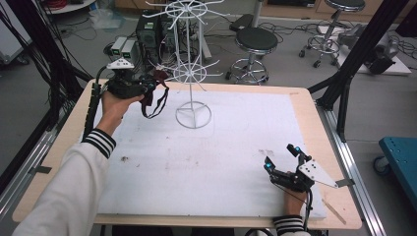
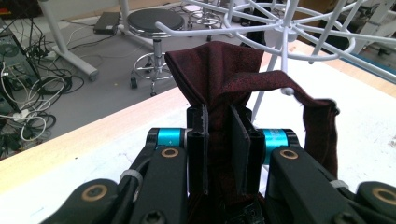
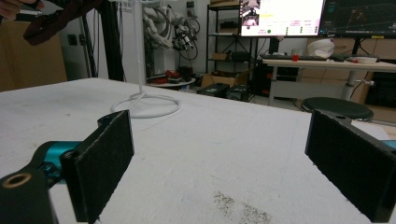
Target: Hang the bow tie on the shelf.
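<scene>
A dark red fabric band (image 2: 219, 79) is pinched between the jaws of my left gripper (image 2: 218, 140), which is shut on it. In the high view the left gripper (image 1: 150, 84) is held up at the table's far left, and the band (image 1: 157, 104) hangs from it in a loop. One end of the band drapes over a prong of the white wire rack (image 2: 285, 32). The rack (image 1: 193, 73) stands just to the right of that gripper. My right gripper (image 1: 281, 157) rests near the front right of the white mat, open with nothing between its jaws (image 3: 229, 163).
The white mat (image 1: 221, 147) covers most of the wooden table. The rack's ring base (image 3: 144, 105) sits at the far middle of the mat. Behind the table are stools (image 1: 255, 42), computer towers (image 1: 147, 32) and floor cables. A blue cart (image 1: 401, 157) stands at the right.
</scene>
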`<state>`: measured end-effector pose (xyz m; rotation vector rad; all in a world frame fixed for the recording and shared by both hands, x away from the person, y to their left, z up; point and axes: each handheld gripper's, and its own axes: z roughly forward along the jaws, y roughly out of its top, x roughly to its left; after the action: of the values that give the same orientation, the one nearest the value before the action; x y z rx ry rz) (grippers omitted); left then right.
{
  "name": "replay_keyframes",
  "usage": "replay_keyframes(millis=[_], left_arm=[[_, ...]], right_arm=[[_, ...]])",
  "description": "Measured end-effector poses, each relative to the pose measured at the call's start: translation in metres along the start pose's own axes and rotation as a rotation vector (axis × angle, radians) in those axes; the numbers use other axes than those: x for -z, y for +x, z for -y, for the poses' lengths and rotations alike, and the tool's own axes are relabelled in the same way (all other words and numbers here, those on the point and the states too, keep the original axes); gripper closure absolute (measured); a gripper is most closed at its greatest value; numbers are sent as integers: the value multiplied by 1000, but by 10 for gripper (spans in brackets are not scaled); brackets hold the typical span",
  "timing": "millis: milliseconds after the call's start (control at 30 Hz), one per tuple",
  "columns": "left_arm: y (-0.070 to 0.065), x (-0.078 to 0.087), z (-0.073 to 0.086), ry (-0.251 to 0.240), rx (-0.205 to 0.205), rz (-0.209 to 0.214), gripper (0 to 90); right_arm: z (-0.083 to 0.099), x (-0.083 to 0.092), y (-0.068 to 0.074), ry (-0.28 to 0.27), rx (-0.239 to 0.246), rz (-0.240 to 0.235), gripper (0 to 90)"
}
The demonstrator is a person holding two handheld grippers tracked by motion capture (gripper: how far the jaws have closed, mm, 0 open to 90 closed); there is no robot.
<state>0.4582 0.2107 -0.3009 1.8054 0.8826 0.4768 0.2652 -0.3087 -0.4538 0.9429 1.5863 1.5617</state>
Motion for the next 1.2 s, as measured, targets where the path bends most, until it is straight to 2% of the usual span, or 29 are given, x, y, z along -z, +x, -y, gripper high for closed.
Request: replay_keyframes(millis=[567, 1000, 1100, 1200], left_arm=[[-13, -20, 4, 3, -12, -1, 773], [-13, -21, 5, -2, -5, -6, 756], [-14, -21, 5, -1, -1, 1, 705], [-16, -22, 5, 12, -18, -15, 550]], right_arm=[[0, 0, 0, 1, -2, -1, 73], [0, 0, 0, -2, 1, 0, 73], [0, 0, 0, -2, -2, -1, 73], [0, 0, 0, -1, -6, 0, 73]])
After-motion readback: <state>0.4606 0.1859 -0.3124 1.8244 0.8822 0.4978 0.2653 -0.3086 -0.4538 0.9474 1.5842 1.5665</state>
